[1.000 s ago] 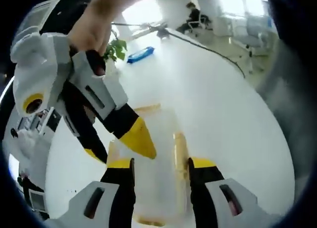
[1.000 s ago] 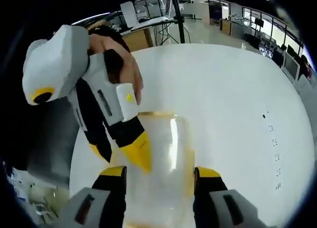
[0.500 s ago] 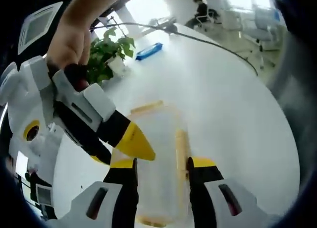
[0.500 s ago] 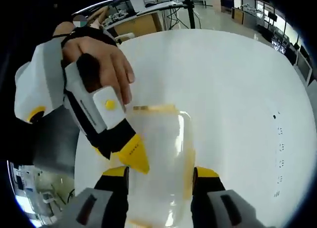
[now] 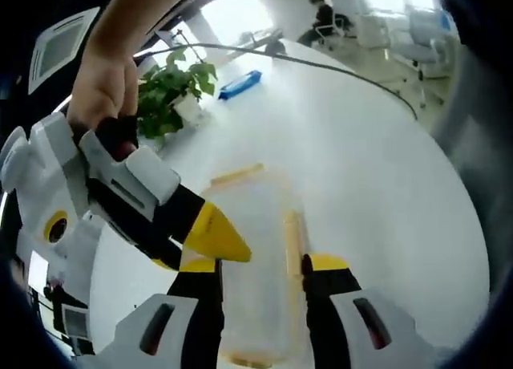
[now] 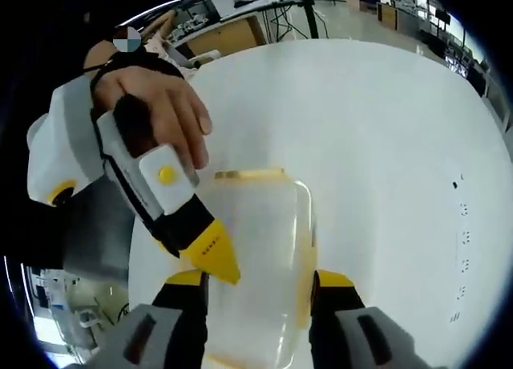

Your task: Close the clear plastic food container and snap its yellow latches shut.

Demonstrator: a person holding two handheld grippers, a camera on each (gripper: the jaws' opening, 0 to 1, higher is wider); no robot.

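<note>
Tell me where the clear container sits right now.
In both views the clear container lies on the white table, between that view's own jaws, with the other gripper's yellow tip at its left edge.

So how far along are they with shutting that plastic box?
The lid looks already down on the clear container. In hand: both grippers straddle it, the left gripper and the right gripper, each with a jaw on either side, near its long yellow side latch. Left: whether the end latch and the others are snapped cannot be told.
</note>
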